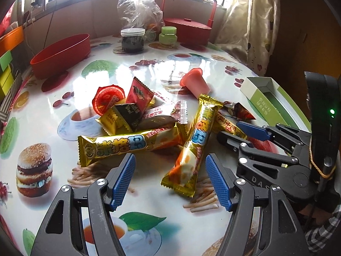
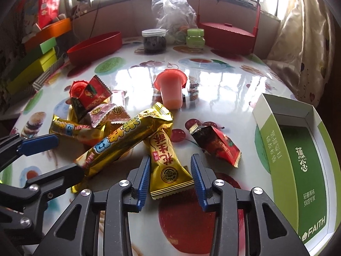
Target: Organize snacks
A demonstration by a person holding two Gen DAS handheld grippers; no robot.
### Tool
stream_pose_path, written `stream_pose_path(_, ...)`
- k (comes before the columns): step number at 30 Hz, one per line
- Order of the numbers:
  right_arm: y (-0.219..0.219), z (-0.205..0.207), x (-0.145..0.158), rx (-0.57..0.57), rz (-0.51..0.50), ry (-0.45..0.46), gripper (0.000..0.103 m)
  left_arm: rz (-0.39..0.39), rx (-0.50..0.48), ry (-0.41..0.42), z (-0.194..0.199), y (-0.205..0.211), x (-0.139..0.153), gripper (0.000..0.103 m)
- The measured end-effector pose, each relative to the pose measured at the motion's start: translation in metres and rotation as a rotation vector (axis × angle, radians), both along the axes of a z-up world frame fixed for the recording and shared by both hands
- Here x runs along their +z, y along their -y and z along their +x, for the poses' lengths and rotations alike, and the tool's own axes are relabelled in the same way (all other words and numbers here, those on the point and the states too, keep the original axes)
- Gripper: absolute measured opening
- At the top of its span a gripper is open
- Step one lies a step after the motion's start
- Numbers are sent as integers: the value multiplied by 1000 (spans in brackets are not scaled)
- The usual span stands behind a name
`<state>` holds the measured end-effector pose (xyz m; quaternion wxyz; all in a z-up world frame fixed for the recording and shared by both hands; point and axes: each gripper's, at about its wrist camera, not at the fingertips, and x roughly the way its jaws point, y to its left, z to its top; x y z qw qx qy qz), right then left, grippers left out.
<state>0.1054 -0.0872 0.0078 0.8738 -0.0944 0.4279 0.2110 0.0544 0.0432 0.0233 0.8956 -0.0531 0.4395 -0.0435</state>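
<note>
Two grippers hung over a glossy worktop (image 1: 149, 72) printed with burgers, cherries and teacups, where a heap of wrapped snacks lay near the middle. The right gripper (image 2: 170, 175) had its blue-padded jaws either side of a short gold candy packet (image 2: 168, 170) with red lettering; the pads stood close against the wrapper's edges, though I could not tell whether they actually pressed on it. The left gripper (image 1: 170, 179) held its jaws wide apart, with the lower end of a long gold snack bar (image 1: 191, 147) lying between them, untouched by either pad. A second long gold bar (image 1: 130, 145) lay crosswise just beside it, and behind them sat a jumble of small red, black, yellow and pink-white packets (image 1: 136, 106).

One pink jelly cup (image 2: 171, 89) lay tipped on its side, apart from the heap. A dark red packet (image 2: 215, 147) rested alone between the heap and an open green-and-white box (image 2: 298, 149) at the worktop's right edge; the box looked empty. Further back stood a red oval bowl (image 1: 61, 53), a dark-filled jar (image 1: 132, 40), a small green jar (image 1: 168, 35), a crumpled clear bag (image 1: 138, 8) and a red lidded basket (image 1: 187, 29) with a tall handle.
</note>
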Motion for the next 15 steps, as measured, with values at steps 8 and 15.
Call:
stream_pose_path(8, 12, -11, 2, -30, 3, -8, 35, 25, -20, 10, 1, 9, -1, 69)
stream_pose_path(15, 22, -18, 4, -52, 0, -10, 35, 39, -40, 5, 4, 15, -5, 69)
